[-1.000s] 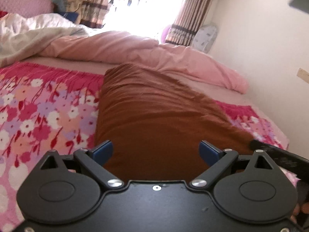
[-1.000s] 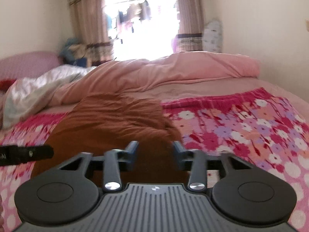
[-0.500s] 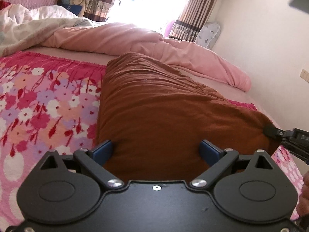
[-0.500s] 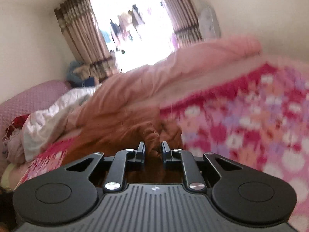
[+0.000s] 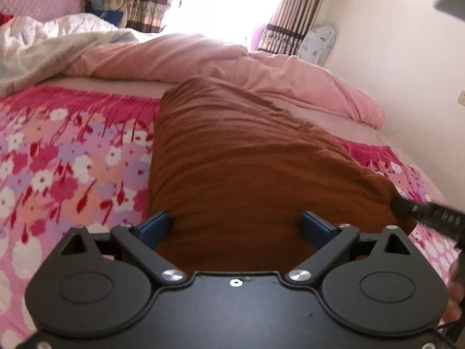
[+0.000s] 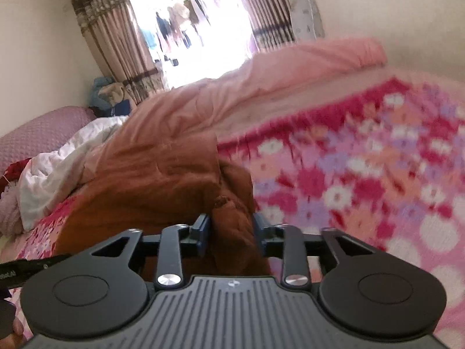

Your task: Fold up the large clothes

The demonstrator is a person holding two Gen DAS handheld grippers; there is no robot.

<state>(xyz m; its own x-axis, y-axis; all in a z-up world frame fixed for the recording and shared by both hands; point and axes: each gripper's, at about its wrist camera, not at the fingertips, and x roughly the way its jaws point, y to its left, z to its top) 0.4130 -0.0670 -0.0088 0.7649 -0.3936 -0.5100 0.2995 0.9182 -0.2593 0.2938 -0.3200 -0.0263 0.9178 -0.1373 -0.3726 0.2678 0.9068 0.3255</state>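
We hold left tongs wide, empty, over rust-brown folded cloth garment on floral bed cover. Right tongs opening around bunched corner at 6 o'clock; released bunch may spring open, spoil fold.

Brown garment – folded lengthwise, wrinkled – lies on the floral blanket, near corner bunched

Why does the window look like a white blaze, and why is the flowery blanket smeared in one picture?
Left wrist view: the window is blown out by daylight, while the brown garment and floral blanket stay fairly sharp. Right wrist view: the window is overexposed too, and motion blur smears the blanket; the fisheye lens tilts and bends the walls.
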